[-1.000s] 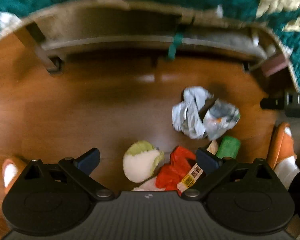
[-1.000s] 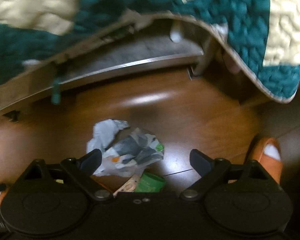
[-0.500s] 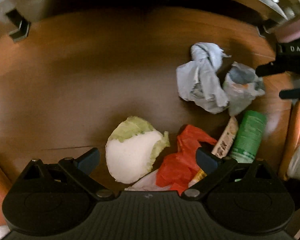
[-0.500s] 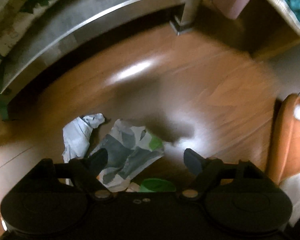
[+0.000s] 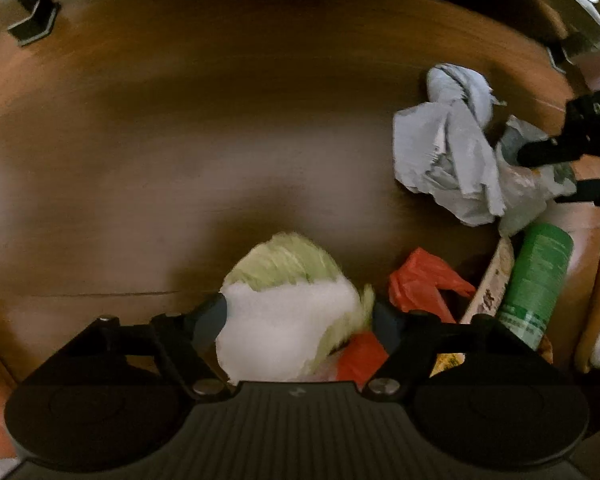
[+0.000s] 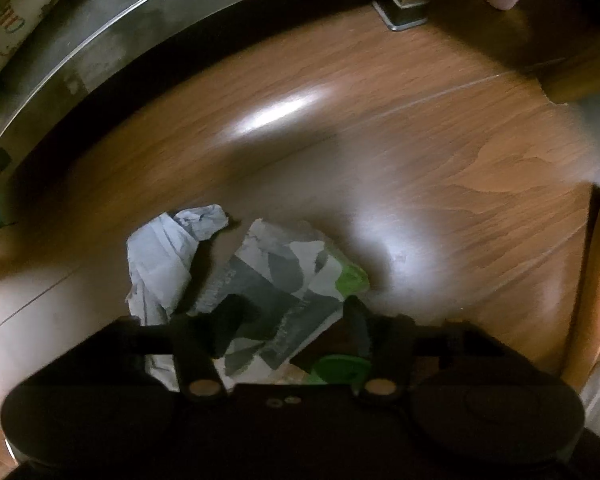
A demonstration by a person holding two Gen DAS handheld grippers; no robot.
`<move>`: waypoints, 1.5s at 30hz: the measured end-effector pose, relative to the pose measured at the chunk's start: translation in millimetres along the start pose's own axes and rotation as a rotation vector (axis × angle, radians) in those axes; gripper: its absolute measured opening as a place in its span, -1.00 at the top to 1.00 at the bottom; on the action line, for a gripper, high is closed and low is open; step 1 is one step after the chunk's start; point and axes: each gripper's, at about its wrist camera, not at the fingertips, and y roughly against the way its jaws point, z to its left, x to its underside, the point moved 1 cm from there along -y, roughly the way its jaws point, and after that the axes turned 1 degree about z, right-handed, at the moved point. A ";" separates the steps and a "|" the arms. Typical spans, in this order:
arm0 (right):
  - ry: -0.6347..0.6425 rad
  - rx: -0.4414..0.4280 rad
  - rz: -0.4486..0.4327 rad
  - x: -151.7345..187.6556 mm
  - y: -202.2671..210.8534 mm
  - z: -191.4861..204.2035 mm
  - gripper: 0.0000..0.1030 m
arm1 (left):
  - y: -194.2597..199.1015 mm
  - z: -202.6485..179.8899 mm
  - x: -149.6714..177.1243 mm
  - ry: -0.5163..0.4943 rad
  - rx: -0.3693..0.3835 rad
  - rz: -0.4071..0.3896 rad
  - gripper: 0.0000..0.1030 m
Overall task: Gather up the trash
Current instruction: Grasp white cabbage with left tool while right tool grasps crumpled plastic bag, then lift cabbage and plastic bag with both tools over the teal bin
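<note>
While both sets of jaws are closing, the left gripper (image 5: 296,316) is straddling the cabbage piece (image 5: 288,312) and the right gripper (image 6: 288,324) the crumpled wrapper (image 6: 276,288) on the floor (image 6: 420,160); whether either is pinching yet, I cannot tell. Next: squeezing, then lifting.

On the wood floor lie a cut cabbage wedge (image 5: 288,312), crumpled red plastic (image 5: 420,284), a green can (image 5: 540,276) on its side and crumpled grey paper (image 5: 448,152).

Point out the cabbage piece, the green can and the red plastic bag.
cabbage piece (image 5: 288,320): left wrist view, on its white cut face.
green can (image 5: 538,280): left wrist view, on the middle of its side.
red plastic bag (image 5: 418,280): left wrist view, on its upper crumpled fold.
</note>
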 end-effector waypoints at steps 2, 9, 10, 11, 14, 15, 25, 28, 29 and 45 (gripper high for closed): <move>0.009 0.002 -0.001 -1.3 -1.0 3.0 0.17 | -0.5 2.7 -0.6 0.006 -0.006 -0.002 -0.37; 0.033 0.017 -0.010 -0.5 0.6 12.0 0.79 | 2.5 5.6 -1.3 0.024 -0.041 -0.017 -0.03; 0.035 0.019 -0.014 -0.5 2.4 12.3 0.80 | 4.3 8.7 -1.5 0.036 -0.044 -0.018 0.05; 0.038 0.023 -0.017 -0.2 4.1 12.8 0.83 | 5.4 11.9 -2.3 0.053 -0.045 -0.018 0.17; 0.052 0.017 -0.029 2.6 14.2 12.5 0.92 | 8.3 24.6 -5.3 0.114 -0.046 -0.005 0.61; 0.060 0.016 -0.035 3.6 17.7 13.1 0.93 | 10.3 29.5 -6.1 0.147 -0.034 -0.003 0.68; 0.071 -0.023 -0.121 26.3 92.6 5.1 0.97 | 69.4 16.4 -10.5 0.181 0.044 -0.073 0.71; 0.071 -0.053 -0.155 33.8 127.2 2.3 0.97 | 98.3 3.4 -4.4 0.146 0.053 -0.114 0.71; 0.074 -0.063 -0.167 37.3 140.2 1.5 0.97 | 110.5 -0.7 -2.8 0.130 0.055 -0.129 0.71; 0.327 -0.175 -0.469 139.4 397.7 -4.3 0.97 | 329.8 -68.1 58.0 -0.017 0.158 -0.467 0.71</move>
